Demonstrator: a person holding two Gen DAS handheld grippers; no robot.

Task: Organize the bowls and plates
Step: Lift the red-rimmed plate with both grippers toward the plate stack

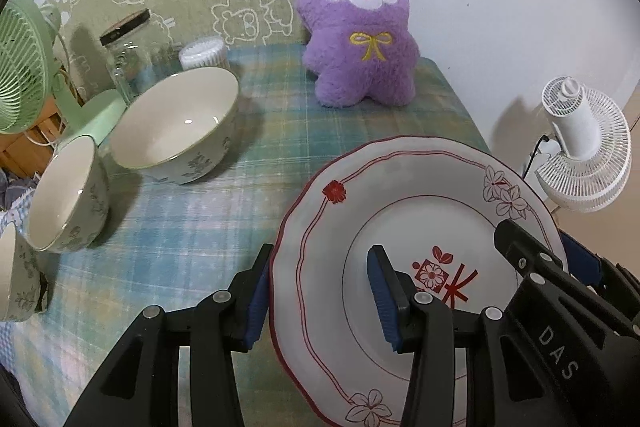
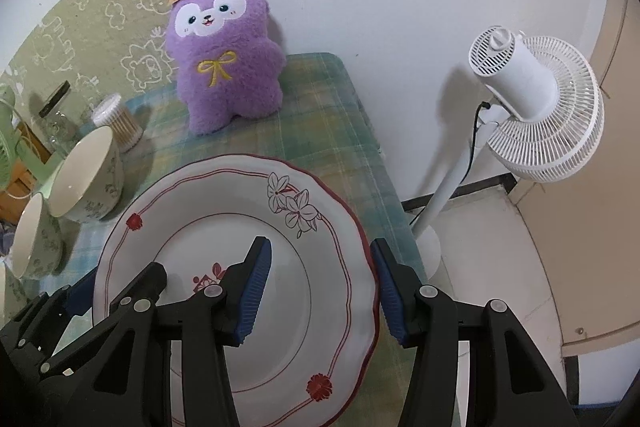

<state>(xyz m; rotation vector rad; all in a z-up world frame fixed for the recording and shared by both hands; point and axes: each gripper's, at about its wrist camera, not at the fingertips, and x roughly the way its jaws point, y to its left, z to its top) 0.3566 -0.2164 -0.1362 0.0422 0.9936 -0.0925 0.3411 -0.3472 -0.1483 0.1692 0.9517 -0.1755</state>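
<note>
Grippers hold one white plate (image 1: pixel 400 211) with red trim between them, one on each side, above the checked tablecloth (image 1: pixel 192 219). The left gripper (image 1: pixel 320 291) straddles the plate's left rim, one blue pad under the edge and the other on the plate's face; whether the pads actually press the rim is not clear. The right gripper (image 2: pixel 322 293) straddles the right rim the same way, one finger inside the dish, one outside, and its grip is equally hard to judge. To the left on the cloth stand a small bowl (image 1: pixel 66 195) and, just beyond it, a large bowl (image 1: pixel 176 127), touching or nearly so. Farther back are a glass jar (image 1: pixel 128 63), a tub of cotton swabs (image 1: pixel 202 53), a purple plush toy (image 1: pixel 360 35) and a white fan (image 2: pixel 536 107).
</note>
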